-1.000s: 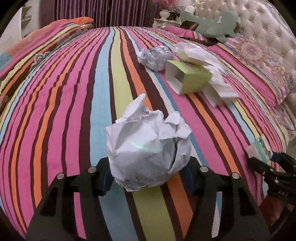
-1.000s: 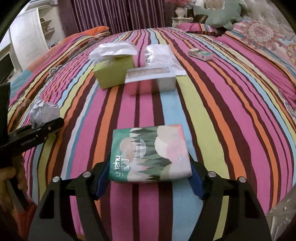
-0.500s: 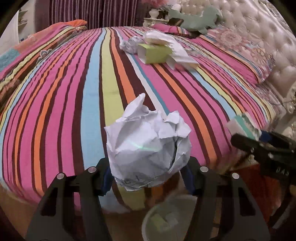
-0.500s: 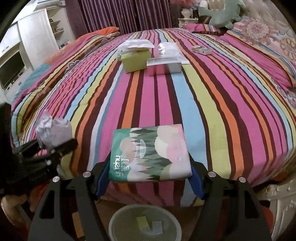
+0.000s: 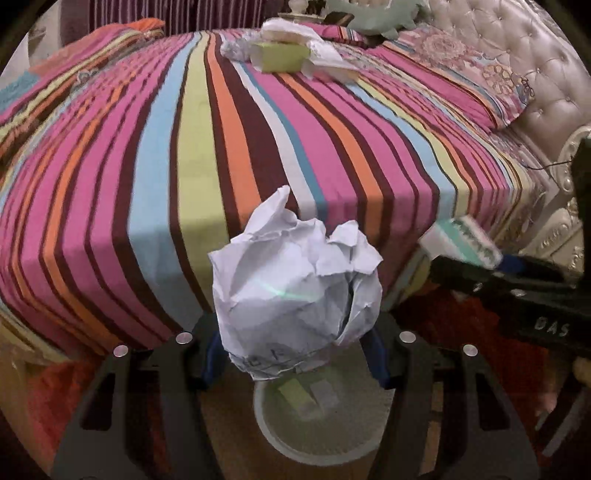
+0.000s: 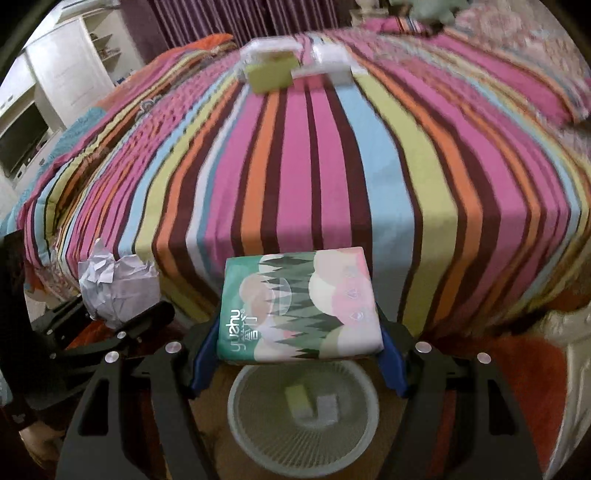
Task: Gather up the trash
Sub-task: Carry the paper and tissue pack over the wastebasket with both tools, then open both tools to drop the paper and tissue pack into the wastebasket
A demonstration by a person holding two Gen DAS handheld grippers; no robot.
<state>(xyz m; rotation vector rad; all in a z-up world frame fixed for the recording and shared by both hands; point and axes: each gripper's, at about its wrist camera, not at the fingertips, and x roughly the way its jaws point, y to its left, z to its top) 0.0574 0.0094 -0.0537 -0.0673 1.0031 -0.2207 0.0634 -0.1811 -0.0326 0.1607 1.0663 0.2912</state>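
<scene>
White mesh wastebasket (image 6: pixel 240 435) sits nearest, on the floor directly below both grippers, at the foot of the bed. Inside it: one yellow-green box (image 6: pixel 298 400) and one pale grey-white box (image 6: pixel 325 408), side by side on the bottom. Same bin shows in the left wrist view (image 5: pixel 369 439), same two items, blurred.

Right gripper (image 6: pixel 299 354): blue pads (image 6: pixel 391 369) clamped on both sides of a tissue pack (image 6: pixel 299 304), green/pink forest print, lying flat between the fingers. Pack hangs over the near rim of the bin, not touching it.

Left gripper (image 5: pixel 295 354): fingers closed onto a crumpled white paper ball (image 5: pixel 295 291), held in the air above the bin's near-left rim. From the right wrist view the same ball (image 6: pixel 118 288) and left gripper (image 6: pixel 122 325) sit to the left of the tissue pack, apart from it. From the left wrist view the tissue pack (image 5: pixel 461 240) shows at right, in the right gripper (image 5: pixel 491 273).

Beyond: striped bedspread (image 6: pixel 332 166), edge draping down toward the floor. Red rug (image 6: pixel 517 369) under the bed foot, right side.

Far end of the bed, remaining trash in a cluster: yellow-green carton (image 5: pixel 280 57), white paper wrappers (image 5: pixel 295 31) on and beside it, a crumpled grey wad (image 5: pixel 234 48) to its left, touching or just beside – can't tell which. White long box (image 6: pixel 328 70) just right of the carton in the right wrist view.

Farthest: tufted headboard (image 5: pixel 517 55) right, striped curtain (image 6: pixel 240 22) behind, white cabinet (image 6: pixel 55 74) far left.
</scene>
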